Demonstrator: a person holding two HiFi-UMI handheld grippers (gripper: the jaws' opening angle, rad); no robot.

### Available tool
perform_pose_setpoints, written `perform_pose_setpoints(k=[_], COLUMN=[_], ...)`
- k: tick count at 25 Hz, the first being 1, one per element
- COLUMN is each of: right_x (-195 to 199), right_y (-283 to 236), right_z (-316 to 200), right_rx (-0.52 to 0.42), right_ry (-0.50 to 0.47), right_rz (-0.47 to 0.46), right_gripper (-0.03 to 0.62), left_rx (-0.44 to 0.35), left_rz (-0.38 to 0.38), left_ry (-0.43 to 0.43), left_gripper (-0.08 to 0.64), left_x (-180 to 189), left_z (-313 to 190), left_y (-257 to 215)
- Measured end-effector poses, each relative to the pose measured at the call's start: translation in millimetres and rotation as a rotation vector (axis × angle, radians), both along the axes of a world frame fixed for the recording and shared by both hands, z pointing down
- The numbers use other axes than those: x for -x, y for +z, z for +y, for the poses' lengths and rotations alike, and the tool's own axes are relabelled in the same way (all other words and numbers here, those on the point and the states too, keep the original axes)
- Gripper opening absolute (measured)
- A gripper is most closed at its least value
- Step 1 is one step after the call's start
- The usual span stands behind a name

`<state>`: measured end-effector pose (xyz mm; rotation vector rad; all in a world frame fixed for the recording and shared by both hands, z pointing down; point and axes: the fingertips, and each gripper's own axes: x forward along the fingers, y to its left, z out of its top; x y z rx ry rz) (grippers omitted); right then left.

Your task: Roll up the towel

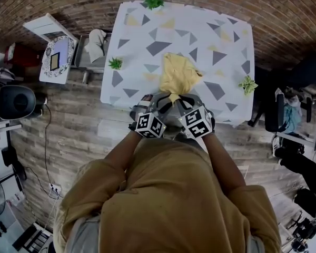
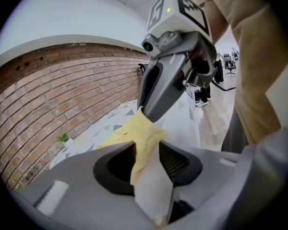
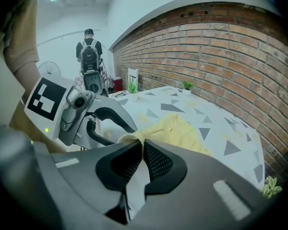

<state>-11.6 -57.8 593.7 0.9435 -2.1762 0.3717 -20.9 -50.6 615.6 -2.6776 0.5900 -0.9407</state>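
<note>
Your right gripper (image 3: pixel 142 150) clamps the towel (image 1: pixel 178 75) at its near end; your left gripper (image 2: pixel 147 151) stands partly open, with towel loose between its jaws.

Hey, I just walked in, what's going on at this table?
A person stands at the near edge of a table covered with a triangle-patterned cloth, a handheld gripper in each hand, working on a yellow towel. The towel is bunched, not rolled, with its near end gathered at the two grippers. The right gripper is shut on that end. The left gripper has its jaws apart with towel fabric hanging between them, not pinched.
</note>
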Motion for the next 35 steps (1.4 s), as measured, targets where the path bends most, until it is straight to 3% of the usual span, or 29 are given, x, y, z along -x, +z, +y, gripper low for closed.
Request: perform_pose_setpoints(k=[4,12,17,25,30,35], right_x=[-1,-5,-8,-11,-14,-21], right_y=[1,15,34,39,36,31], right_z=[0,13,24,37,50,48], right_rx=[0.009,0.031,0.066,0.137,0.172,0.192], right_ry=[-0.016,-0.103,-0.161,-0.18,-0.231,-0.199], right_rz=[0.002,0.058,0.117,0.098,0.098,0.055], right_gripper=[0.021,0.023,0.023,0.023,0.023,0.023], left_rx=[0.013,0.056,0.08,0.152,0.241,0.336], left_rz=[0.035,0.032,-0.015,-0.073,-0.078,-0.067], left_ry=[-0.051,-0.093,-0.041,0.102,0.184,0.21], left_gripper=[0.133,0.114,0.103,0.083,0.083,0.083], left_x=[6,22,21,17,15,17], left_z=[-4,-6,5,23,39,36], left_y=[-8,-8,5,21,15,8])
